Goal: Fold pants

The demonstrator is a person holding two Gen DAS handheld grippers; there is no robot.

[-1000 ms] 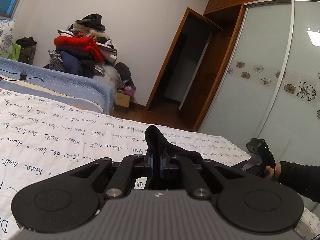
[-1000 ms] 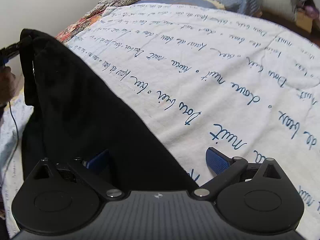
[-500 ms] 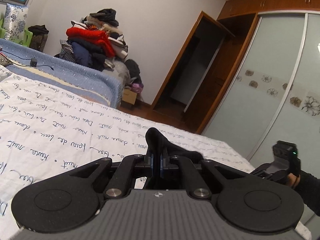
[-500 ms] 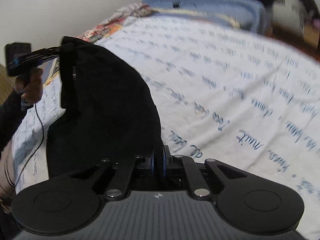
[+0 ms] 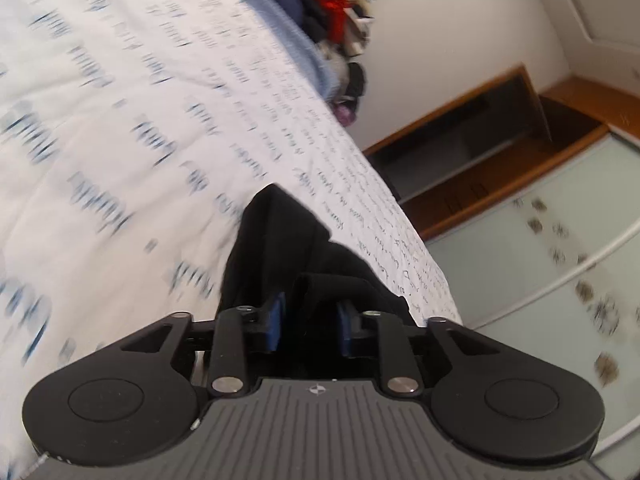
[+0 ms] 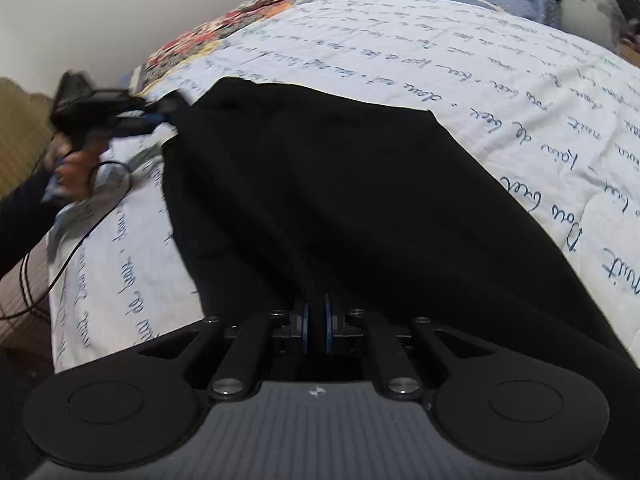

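1. Broadly, the black fabric pants (image 6: 340,200) lie spread over the bed's white quilt printed with blue handwriting (image 6: 500,80), one end reaching toward its patchwork-patterned corner (image 6: 208,36).
2. Nearest the quilt's lower edge, the right gripper (image 6: 316,320) has its jaws narrow, pinched tight on a fold of the pants.
3. By the far corner of the pants, the left gripper (image 6: 156,116), held in a person's hand (image 6: 76,168), meets the cloth's edge.
4. Seen from its own camera, the left gripper (image 5: 310,320) has its jaws opening; a fold of the pants (image 5: 280,240) sits between the blue pads (image 5: 276,320), which do not appear to press it.
5. Beyond the quilt, a pile of mixed clothes (image 5: 332,12) sits against the white wall.
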